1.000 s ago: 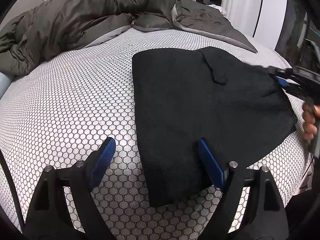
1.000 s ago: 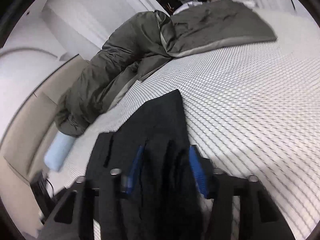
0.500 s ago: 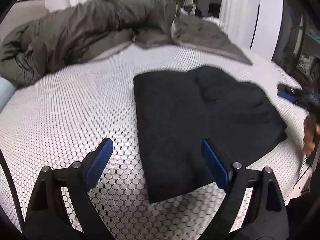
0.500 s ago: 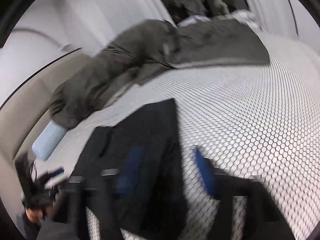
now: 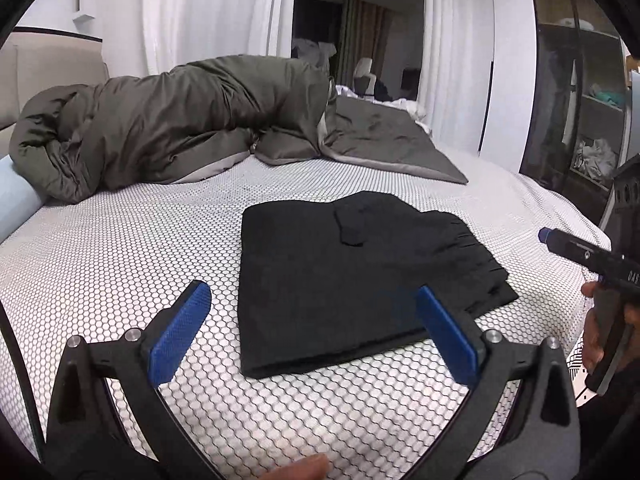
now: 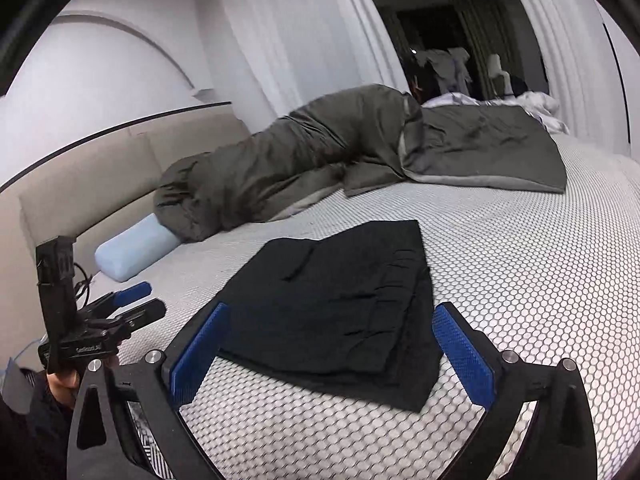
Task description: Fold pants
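Observation:
Black pants (image 5: 340, 280) lie folded into a flat rectangle on the honeycomb-patterned mattress (image 5: 120, 260). In the left wrist view, my left gripper (image 5: 312, 289) hovers before the pants' near edge. Its jaws are opening and stand wide, nothing pressed between the blue pads. In the right wrist view the pants (image 6: 336, 312) lie just beyond my right gripper (image 6: 332, 308). That one's jaws are also opening, clear of the cloth. Each gripper appears in the other's view: the right one's fingers (image 5: 568, 246) at the far right, the left gripper (image 6: 144, 302) at the left.
An olive duvet (image 5: 180, 128) is bunched across the far side of the bed. A light blue pillow (image 6: 136, 248) lies against the padded headboard (image 6: 100, 184). Dark shelving (image 5: 592, 120) stands beyond the bed's right edge. A person's hand (image 5: 596, 332) holds the right gripper.
The right gripper let go of the pants' edge, opened wide and rolled level. Both grippers drew back and up from the pants, which now lie flat and free.

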Motion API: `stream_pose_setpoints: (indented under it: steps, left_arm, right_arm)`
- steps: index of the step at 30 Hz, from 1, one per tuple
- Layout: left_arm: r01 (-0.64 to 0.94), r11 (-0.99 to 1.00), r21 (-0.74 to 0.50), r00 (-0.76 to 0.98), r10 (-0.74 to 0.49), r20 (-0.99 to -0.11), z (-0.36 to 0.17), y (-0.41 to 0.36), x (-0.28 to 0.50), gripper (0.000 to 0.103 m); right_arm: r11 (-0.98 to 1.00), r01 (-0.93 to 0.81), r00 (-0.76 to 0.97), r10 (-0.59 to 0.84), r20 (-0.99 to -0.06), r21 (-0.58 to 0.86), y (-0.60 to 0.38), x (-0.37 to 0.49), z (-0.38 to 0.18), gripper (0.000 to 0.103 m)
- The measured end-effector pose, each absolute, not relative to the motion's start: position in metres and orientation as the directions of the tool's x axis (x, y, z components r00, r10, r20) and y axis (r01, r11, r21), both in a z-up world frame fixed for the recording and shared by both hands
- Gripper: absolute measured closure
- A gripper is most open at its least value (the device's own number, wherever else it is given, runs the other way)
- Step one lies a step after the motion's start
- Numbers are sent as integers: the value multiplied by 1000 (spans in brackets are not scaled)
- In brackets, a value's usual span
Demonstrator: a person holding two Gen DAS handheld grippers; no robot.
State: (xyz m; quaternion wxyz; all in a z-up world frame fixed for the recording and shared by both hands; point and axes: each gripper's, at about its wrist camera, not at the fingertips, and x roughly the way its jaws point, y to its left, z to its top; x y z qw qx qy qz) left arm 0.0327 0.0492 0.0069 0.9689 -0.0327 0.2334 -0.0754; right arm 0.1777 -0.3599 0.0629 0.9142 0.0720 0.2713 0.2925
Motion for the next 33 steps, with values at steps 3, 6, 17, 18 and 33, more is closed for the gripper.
stream_pose_setpoints:
  steps: [3, 6, 17, 18, 33]
  left_arm:
    - [120, 985, -121, 889, -161, -428, 9, 47, 17, 1]
    - [109, 984, -139, 894, -158, -418, 8, 46, 13, 1]
    - [127, 982, -137, 887, -174, -428, -2, 33, 24, 1]
    - [128, 983, -131, 887, -172, -428, -2, 32, 25, 1]
    - [121, 984, -129, 888, -165, -429, -5, 36, 30, 1]
  right_arm:
    - [822, -502, 700, 569, -431, 269, -359, 162, 62, 0]
    - [828, -508, 712, 558, -426, 236, -358, 149, 61, 0]
    - [824, -515, 733, 566, -377, 236, -357, 141, 65, 0]
    - [825, -514, 734, 564, -378, 233, -357, 141, 65, 0]
    - [824, -520, 729, 565, -387, 223, -355, 143, 65, 0]
